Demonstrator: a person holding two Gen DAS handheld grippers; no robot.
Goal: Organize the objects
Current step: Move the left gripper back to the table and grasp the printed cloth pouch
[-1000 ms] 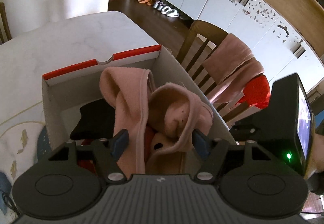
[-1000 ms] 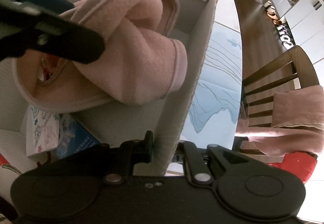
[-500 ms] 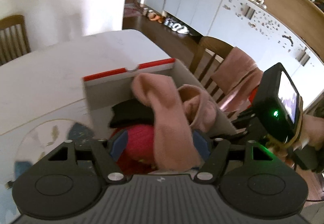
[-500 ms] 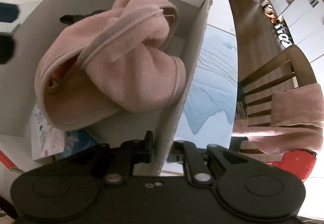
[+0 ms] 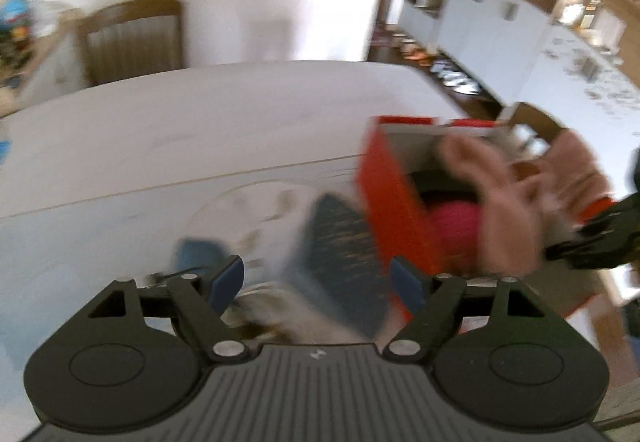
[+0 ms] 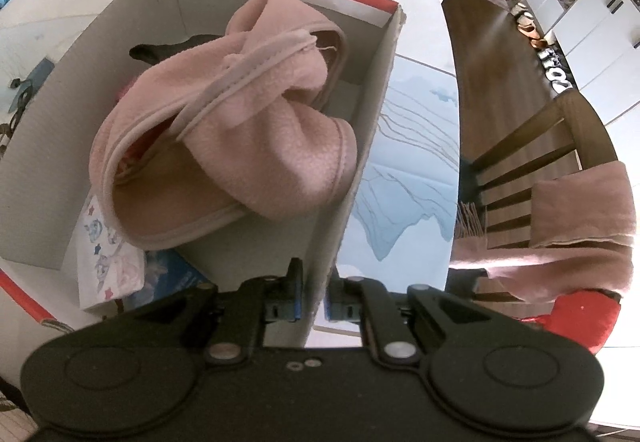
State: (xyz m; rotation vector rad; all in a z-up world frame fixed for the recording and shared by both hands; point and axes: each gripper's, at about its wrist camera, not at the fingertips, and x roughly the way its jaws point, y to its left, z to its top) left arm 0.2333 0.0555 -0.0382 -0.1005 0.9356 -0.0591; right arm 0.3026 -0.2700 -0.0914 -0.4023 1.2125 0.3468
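A red-edged cardboard box (image 6: 362, 146) stands on the table and holds a pink fleece garment (image 6: 256, 130), a black cloth (image 6: 160, 51), something red and printed packets (image 6: 108, 258). My right gripper (image 6: 316, 302) is shut on the box's right wall near its front corner. In the blurred left wrist view the box (image 5: 394, 210) with the pink garment (image 5: 504, 202) lies to the right. My left gripper (image 5: 316, 278) is open and empty, left of the box, over a dark blue item (image 5: 340, 242) on the table.
A white table (image 5: 200, 130) with a pale blue patterned mat (image 6: 408, 170) carries the box. A wooden chair (image 6: 540, 154) draped with a pink scarf (image 6: 580, 210) stands to the right. Another chair (image 5: 132, 38) stands at the table's far side.
My left gripper let go of the pink garment, left the box and swung left over the table. The garment now rests in the box. My right gripper still holds the box wall.
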